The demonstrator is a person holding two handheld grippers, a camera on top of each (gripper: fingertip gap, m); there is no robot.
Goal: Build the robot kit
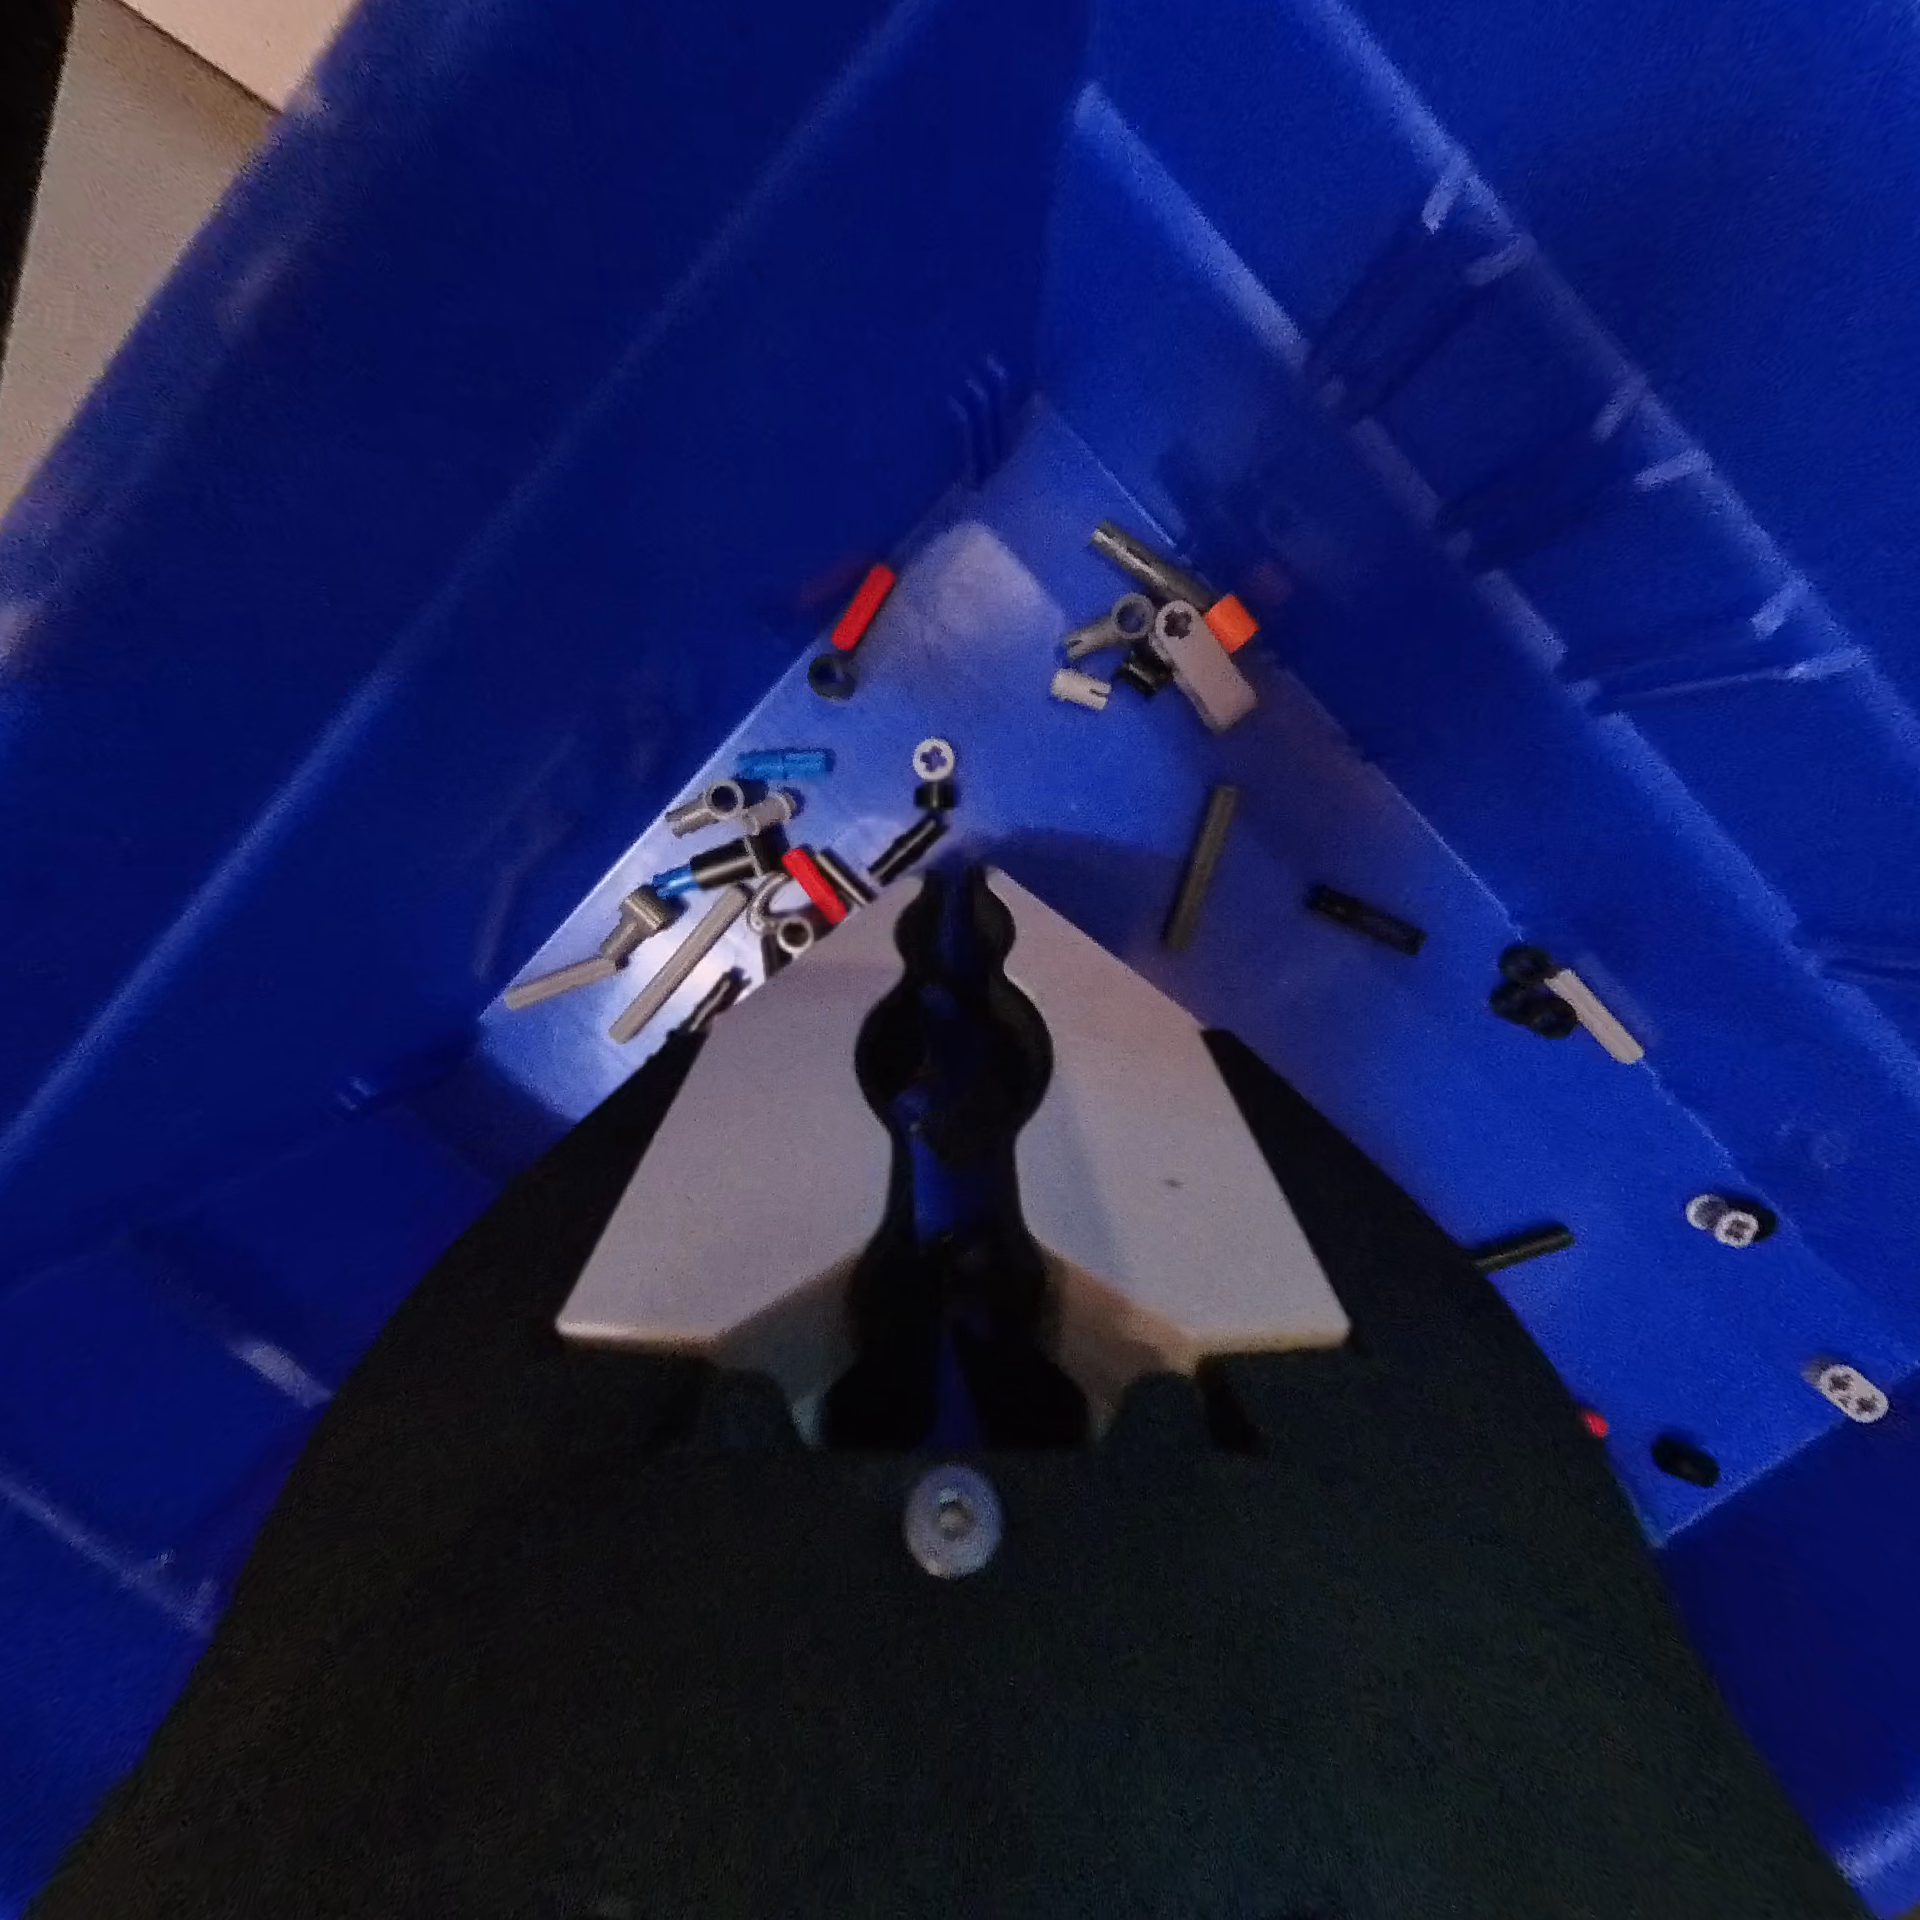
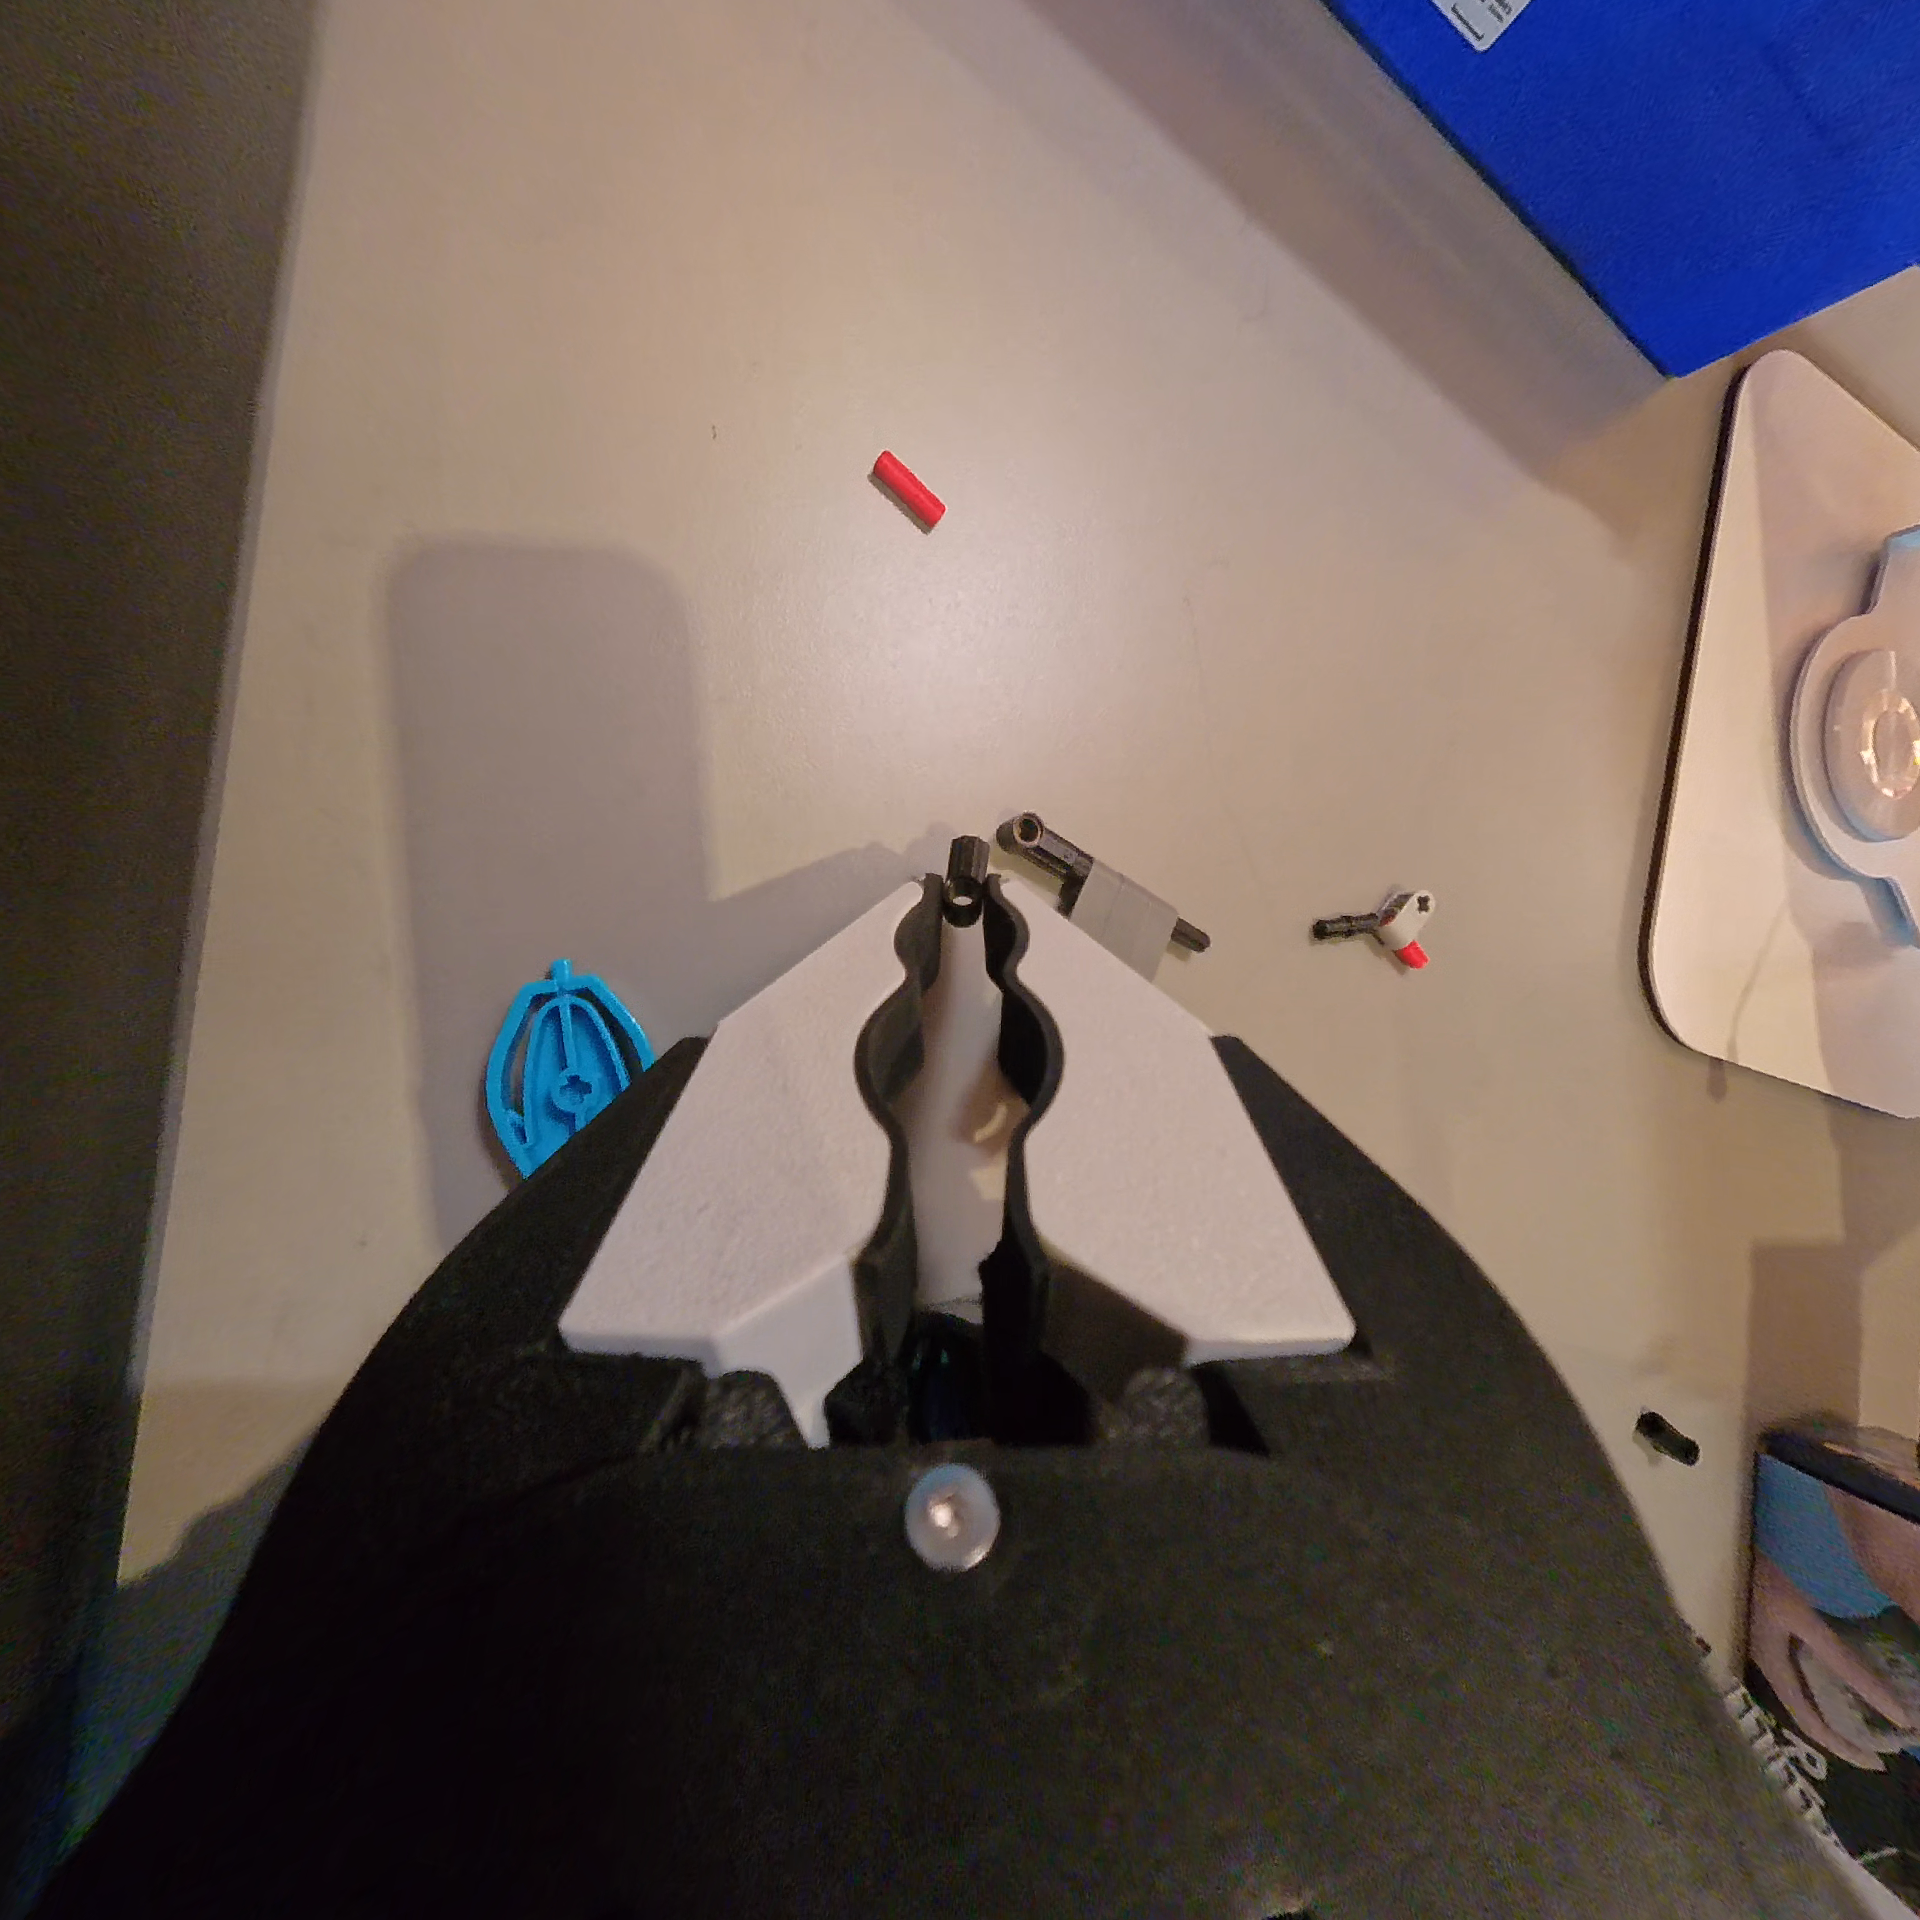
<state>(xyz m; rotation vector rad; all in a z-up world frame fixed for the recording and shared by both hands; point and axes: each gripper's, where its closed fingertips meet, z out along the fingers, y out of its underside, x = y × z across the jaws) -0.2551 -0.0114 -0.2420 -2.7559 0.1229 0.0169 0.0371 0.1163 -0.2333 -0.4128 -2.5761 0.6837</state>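
The left gripper (image 1: 951, 894), nearly closed and empty, hangs inside the blue plastic bin (image 1: 520, 520) over scattered small plastic building pieces (image 1: 769, 883); a slow descent would suit. The right gripper (image 2: 964, 896) pinches a small black plastic connector (image 2: 964, 878) at its tips above the beige table (image 2: 727, 675).

White wedge jaws, black bodies, silver screws.

Both wide-angle views are bending straight edges toward the corners. Inside the blue bin (image 1: 1558, 727) the light is falling dim and the walls are smearing with blur; a pale glare is showing on its floor. The beige table (image 2: 1039, 312) is sitting under warm light, perhaps from the upper right, and soft shadows are stretching left.
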